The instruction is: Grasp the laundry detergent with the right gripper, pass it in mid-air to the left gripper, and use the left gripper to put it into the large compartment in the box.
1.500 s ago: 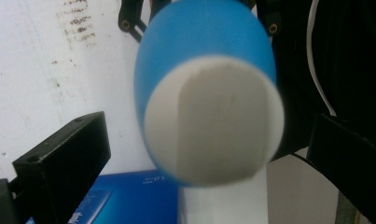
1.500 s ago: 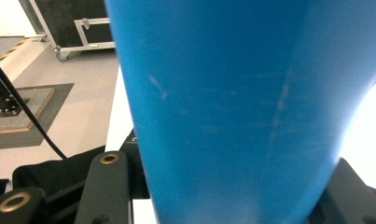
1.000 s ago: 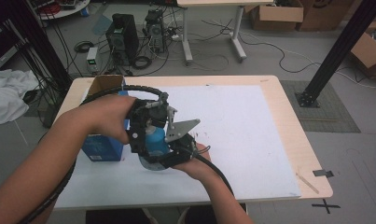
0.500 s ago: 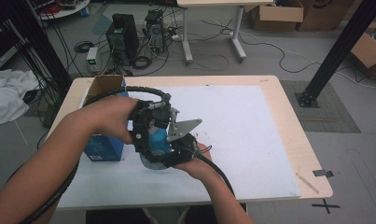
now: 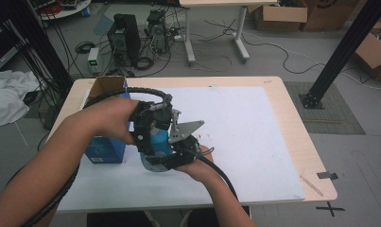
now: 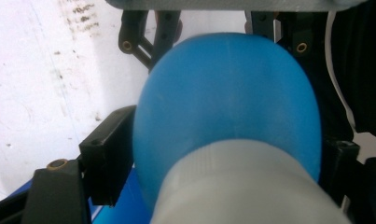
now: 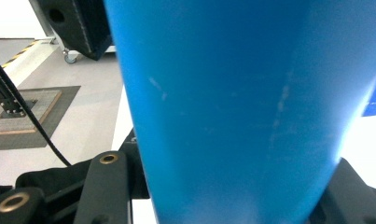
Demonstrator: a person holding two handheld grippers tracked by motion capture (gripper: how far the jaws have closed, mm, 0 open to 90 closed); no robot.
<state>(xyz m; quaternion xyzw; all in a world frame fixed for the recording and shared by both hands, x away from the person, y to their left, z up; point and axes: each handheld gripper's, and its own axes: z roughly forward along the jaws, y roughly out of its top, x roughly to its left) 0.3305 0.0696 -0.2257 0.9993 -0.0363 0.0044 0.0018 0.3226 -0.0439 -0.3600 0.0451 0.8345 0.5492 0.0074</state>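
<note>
A smooth blue plastic bottle (image 5: pixel 159 142) with a ribbed white cap (image 6: pixel 241 186) was held above the white sheet (image 5: pixel 254 127) covering the light wooden tabletop (image 5: pixel 301 127), near its left front part, with both grippers meeting on it. In the high view the left gripper (image 5: pixel 148 130) came in from the left and the right gripper (image 5: pixel 176 153) from below, the two crowded close around the bottle, with the right gripper's grey three-cornered plate (image 5: pixel 186 128) sticking up just beside it.

In the left gripper view the bottle's rounded blue shoulder sat between the two black jaws, which pressed against its sides at left and right, the white cap nearest the camera. Beyond the bottle the other gripper's black linkage (image 6: pixel 148 37) showed at the top.

In the right gripper view the blue body (image 7: pixel 241 107) ran upward between the jaws, which touched its lower sides, pinching it.

A blue cardboard box (image 5: pixel 103 142) with an open brown flap stood on the tabletop just to the left of the grippers, partly hidden by the person's left hand (image 5: pixel 108 118).
</note>
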